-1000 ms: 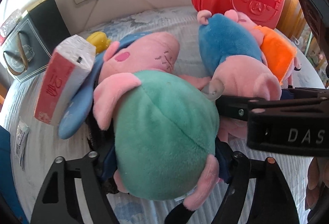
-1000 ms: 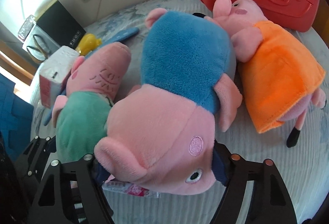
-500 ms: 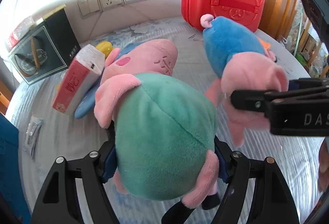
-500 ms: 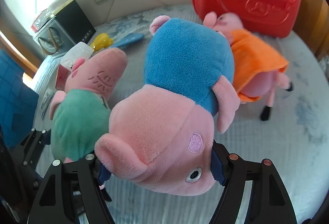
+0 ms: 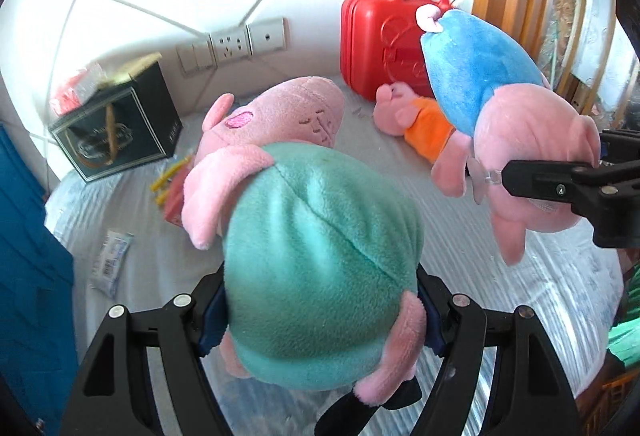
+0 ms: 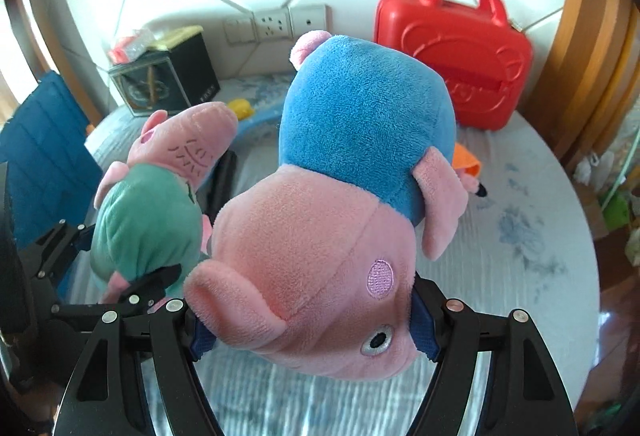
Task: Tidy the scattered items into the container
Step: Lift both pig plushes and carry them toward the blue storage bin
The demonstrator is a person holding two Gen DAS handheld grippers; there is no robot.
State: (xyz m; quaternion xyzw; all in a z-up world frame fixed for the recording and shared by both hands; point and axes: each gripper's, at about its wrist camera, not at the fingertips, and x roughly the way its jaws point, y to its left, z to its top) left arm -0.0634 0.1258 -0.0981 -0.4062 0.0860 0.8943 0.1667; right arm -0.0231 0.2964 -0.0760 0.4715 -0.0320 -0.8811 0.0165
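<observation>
Above the bed (image 6: 520, 256), both grippers hold soft toy pigs up in the air. The left gripper (image 5: 320, 312) has its jaws pinching the green pig (image 5: 320, 260) by its round body. The pig's head points to 12 o'clock and its dark feet hang at the bottom edge of the left view. The right gripper (image 6: 308, 328) has its jaws pinching the blue pig (image 6: 360, 140) by its pink head. The blue body sticks up toward 12 o'clock.

The two pigs are near each other but do not touch. In the right view the green pig sits at 9 o'clock.

The red case (image 6: 460, 48) stands shut at the far edge of the bed, at 1 o'clock, against the wall. The orange pig (image 5: 424, 120) lies on the bed just in front of it. The blue pig hides most of it in the right view.

A black box (image 5: 116, 128) stands at 10 o'clock by the wall. A small white packet (image 5: 110, 256) lies near the bed's left edge. Some yellow and red things beside the green pig's head are blurry and half hidden, so I cannot tell what they are.

The bed is bare at 3 and 4 o'clock in the right view, out to its round edge.
</observation>
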